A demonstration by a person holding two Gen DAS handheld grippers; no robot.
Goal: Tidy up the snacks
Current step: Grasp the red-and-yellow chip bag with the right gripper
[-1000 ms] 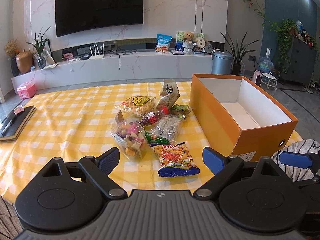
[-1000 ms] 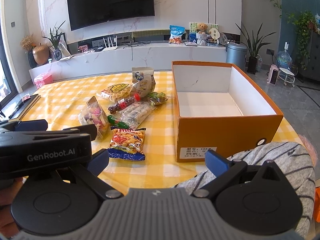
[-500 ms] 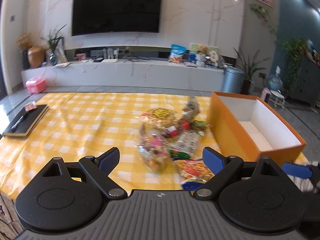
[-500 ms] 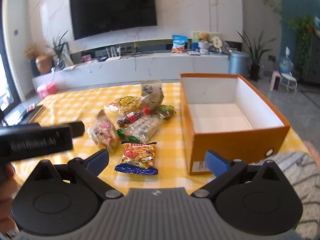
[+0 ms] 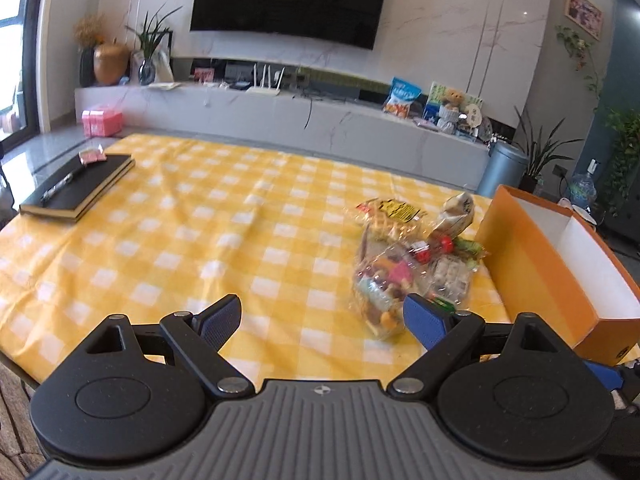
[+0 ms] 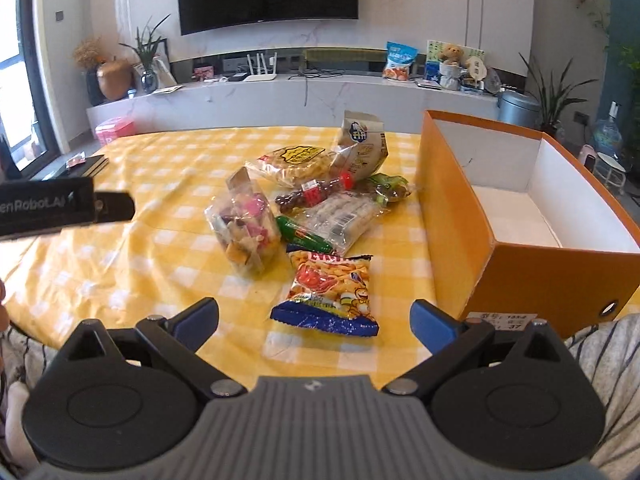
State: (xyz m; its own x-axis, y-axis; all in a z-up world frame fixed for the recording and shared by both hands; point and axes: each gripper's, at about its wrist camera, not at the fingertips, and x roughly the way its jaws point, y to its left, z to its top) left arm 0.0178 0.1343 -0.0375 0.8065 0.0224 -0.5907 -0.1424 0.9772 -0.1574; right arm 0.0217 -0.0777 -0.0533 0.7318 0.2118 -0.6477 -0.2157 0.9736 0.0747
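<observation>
A pile of snack packets lies on the yellow checked tablecloth (image 6: pixel 160 248). An orange and blue chip bag (image 6: pixel 330 290) is nearest, with a clear bag of mixed candy (image 6: pixel 244 226), a green tube (image 6: pixel 306 236), a clear pack of white rolls (image 6: pixel 340 218) and a tall pale bag (image 6: pixel 360 148) behind. An empty orange box (image 6: pixel 520 216) stands to the right. My right gripper (image 6: pixel 316 320) is open and empty, just short of the chip bag. My left gripper (image 5: pixel 322 320) is open and empty, left of the candy bag (image 5: pixel 380 292). The left gripper's body shows in the right wrist view (image 6: pixel 60 208).
A black notebook with a pen (image 5: pixel 76 188) lies at the table's far left corner. A white TV bench (image 6: pixel 300 96) and wall TV stand behind the table. A grey bin (image 5: pixel 502 168) and potted plants stand at the right. A striped sleeve (image 6: pixel 600 360) is by the box.
The left gripper has swung left, so the snacks and box now sit at the right of its view. The right gripper has moved closer to the chip bag. Both stay open.
</observation>
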